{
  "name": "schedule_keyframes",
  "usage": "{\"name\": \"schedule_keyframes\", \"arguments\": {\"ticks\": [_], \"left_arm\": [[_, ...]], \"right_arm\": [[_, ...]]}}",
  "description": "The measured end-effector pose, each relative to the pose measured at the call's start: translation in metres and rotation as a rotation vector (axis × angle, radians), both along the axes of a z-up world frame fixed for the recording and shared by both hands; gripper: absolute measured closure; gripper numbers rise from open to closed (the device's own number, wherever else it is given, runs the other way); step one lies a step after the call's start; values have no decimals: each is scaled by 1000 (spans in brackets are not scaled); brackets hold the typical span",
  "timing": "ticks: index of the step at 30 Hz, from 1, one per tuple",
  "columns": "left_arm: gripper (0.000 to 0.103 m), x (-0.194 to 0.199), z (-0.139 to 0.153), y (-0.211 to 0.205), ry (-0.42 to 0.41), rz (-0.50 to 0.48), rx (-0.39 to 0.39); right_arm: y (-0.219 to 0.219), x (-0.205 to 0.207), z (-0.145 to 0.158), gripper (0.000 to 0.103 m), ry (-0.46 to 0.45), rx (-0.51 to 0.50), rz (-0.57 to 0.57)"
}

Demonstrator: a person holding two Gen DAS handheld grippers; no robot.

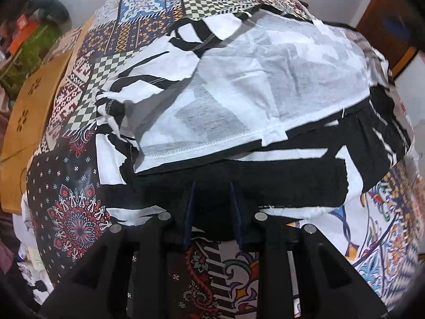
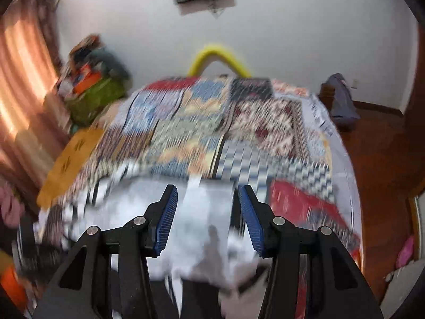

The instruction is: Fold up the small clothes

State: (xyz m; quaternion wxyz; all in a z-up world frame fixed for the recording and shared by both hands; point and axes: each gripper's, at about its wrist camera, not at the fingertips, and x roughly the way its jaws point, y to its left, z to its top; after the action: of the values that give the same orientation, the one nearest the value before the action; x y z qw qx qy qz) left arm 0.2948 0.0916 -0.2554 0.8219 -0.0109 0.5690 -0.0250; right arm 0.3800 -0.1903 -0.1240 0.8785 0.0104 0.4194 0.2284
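In my left view, my left fingers (image 1: pixel 212 199) are standing a little apart, with the black edge of the shirt (image 1: pixel 265 79) between them. I cannot tell if they are pinching it. The black and white shirt is lying on the bench (image 1: pixel 69 199), which is wearing a colorful patterned cloth. Its white inside is showing on top.

In my right view, everything is looking blurry. My right fingers (image 2: pixel 209 212) are standing wide open above the shirt (image 2: pixel 202 226), holding nothing.
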Motion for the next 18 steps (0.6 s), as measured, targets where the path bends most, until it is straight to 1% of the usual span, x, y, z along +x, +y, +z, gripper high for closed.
{"name": "schedule_keyframes", "arguments": {"ticks": [2, 4, 6, 9, 11, 15, 18], "left_arm": [[77, 4, 1, 6, 12, 24, -10], [77, 10, 1, 11, 23, 42, -3], [77, 18, 2, 12, 33, 49, 6], [77, 34, 2, 11, 39, 39, 36], [77, 49, 4, 9, 32, 37, 75], [77, 84, 16, 12, -6, 50, 131], [77, 125, 24, 21, -27, 90, 177]], "right_arm": [[6, -20, -18, 57, 36, -27, 54], [13, -46, -41, 57, 73, -65, 118], [21, -64, -66, 57, 116, -117, 165], [26, -75, -98, 57, 169, -157, 197], [24, -79, -102, 57, 139, -159, 193], [25, -76, -102, 56, 154, -167, 206], [22, -74, -102, 56, 158, -160, 220]]}}
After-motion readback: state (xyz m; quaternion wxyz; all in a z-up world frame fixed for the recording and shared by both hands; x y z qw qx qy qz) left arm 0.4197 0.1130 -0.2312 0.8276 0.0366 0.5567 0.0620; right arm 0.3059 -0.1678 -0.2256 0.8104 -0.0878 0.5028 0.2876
